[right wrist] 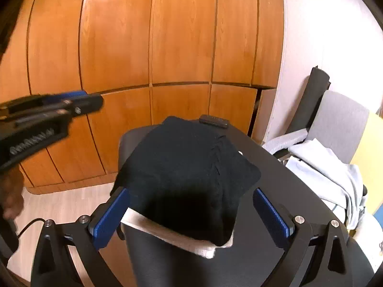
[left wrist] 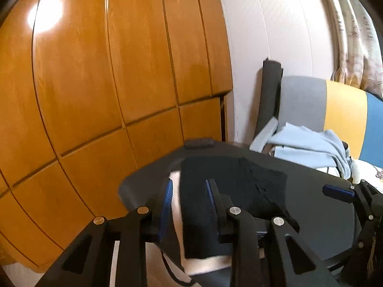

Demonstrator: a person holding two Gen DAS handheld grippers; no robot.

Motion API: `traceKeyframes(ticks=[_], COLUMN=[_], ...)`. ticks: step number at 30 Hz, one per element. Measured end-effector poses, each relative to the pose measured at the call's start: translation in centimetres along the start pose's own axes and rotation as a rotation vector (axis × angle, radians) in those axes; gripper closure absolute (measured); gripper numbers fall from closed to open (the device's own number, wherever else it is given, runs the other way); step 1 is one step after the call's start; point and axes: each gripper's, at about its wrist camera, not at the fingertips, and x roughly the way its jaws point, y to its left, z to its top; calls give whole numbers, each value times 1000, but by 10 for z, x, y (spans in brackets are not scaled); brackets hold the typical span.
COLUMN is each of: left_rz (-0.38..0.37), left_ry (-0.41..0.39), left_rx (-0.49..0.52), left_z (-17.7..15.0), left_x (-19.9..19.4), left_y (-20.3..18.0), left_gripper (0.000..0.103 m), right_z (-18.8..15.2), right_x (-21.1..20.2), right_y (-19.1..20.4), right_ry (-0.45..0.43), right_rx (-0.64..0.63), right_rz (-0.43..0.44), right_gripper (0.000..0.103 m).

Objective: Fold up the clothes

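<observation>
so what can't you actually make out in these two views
- Black garment: both views show one dark mass, so its type and fold lines are unreadable.
- White cloth under it: mostly covered by the garment.
- Small dark object at the table's far edge: too small to identify.
- Left gripper: its jaws straddle the garment's edge; contact unclear.

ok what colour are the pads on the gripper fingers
Blue, ribbed pads on black fingers; clearest in the right wrist view, where they flank the black garment.
</observation>
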Motion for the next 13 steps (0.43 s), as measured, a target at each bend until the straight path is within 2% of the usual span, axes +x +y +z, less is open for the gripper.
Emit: traceKeyframes(ticks=[7,13], left_rz=[-39,-28], left_ry=[80,63], left_rx=[-54,-79], left_z=[-7,-12], left_x=[26,34], left_y=[-5,0], left_gripper=[75,75], right_z=[-2,-6], right_x=[0,10], right_y=[1,-2], right_ry=[-4,29], right_rx=[3,8], right_rz=[7,-5], right_gripper=[0,0])
